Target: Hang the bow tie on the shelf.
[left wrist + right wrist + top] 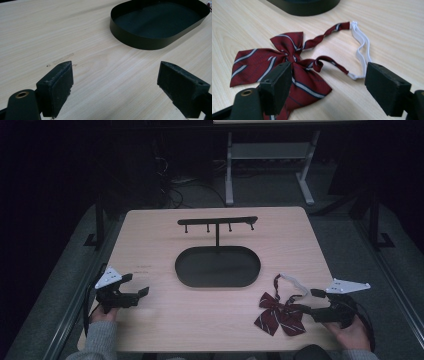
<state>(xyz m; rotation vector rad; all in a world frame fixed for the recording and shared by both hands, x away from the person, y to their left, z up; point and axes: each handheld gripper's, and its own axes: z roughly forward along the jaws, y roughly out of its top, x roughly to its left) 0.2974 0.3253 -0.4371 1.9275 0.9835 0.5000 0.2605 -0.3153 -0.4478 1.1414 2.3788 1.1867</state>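
Observation:
A dark red striped bow tie (278, 312) (287, 62) with a white elastic loop (294, 283) (361, 47) lies flat on the table at the front right. My right gripper (306, 301) (328, 87) stands open just to the right of it, its jaws either side of the tie's strap end without touching it. At the front left my left gripper (136, 284) (115, 87) is open over bare wood, with nothing between its pads. A black oval tray (217, 267) (140, 41) sits mid-table, and a black hook stand (218, 221) rises from its far side.
The light wood table (160, 320) has bare room in front of and beside the tray. Beyond the far edge stand a grey desk frame (230, 170) and cables on a dark floor. A hand and grey sleeve (100, 335) hold each gripper at the front edge.

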